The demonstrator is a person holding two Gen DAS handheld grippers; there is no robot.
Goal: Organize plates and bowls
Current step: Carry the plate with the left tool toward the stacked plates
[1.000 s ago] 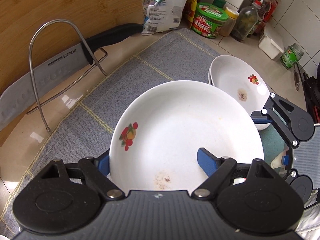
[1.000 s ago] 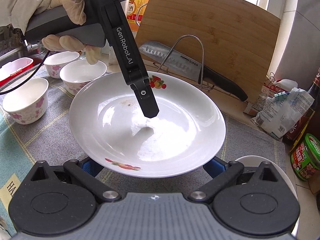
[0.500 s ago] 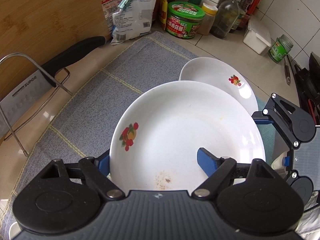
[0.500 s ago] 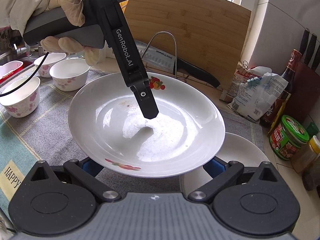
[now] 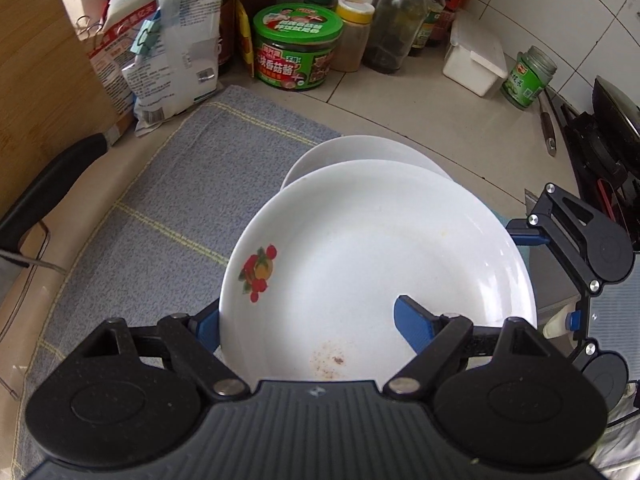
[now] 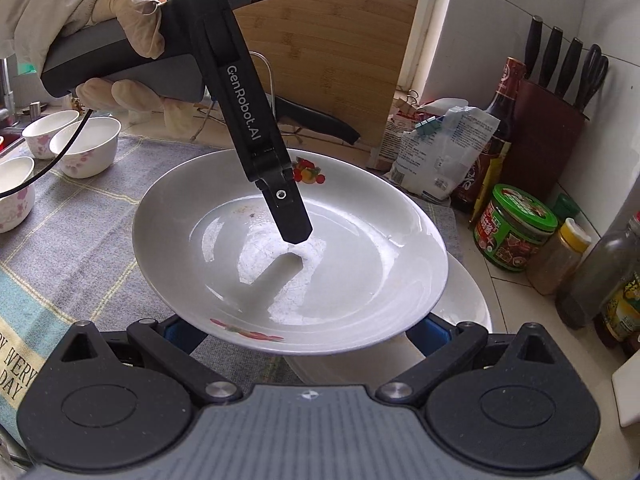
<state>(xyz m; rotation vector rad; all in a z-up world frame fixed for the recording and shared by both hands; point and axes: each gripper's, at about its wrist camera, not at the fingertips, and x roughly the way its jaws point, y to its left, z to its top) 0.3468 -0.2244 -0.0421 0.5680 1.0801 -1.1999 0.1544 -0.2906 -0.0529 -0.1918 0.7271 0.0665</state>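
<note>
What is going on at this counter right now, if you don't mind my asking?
A person with two handheld grippers is sorting dishes. The left gripper pinches the rim of a white fruit-print plate, and the right gripper supports its opposite edge. They hold it above another white plate lying on the grey cloth. It is not yet set down.

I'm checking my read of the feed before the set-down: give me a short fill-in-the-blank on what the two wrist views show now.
1. The white plate with fruit prints is gripped by the left gripper with one finger above its rim and one ____ it.
2. Directly beneath it lies a second white ____ on the blue-grey cloth.
3. The three small floral bowls stand on the cloth near the gloved ____.
4. The round tub by the bottles has a ____ lid.

Missing words: below; plate; hand; green
</note>
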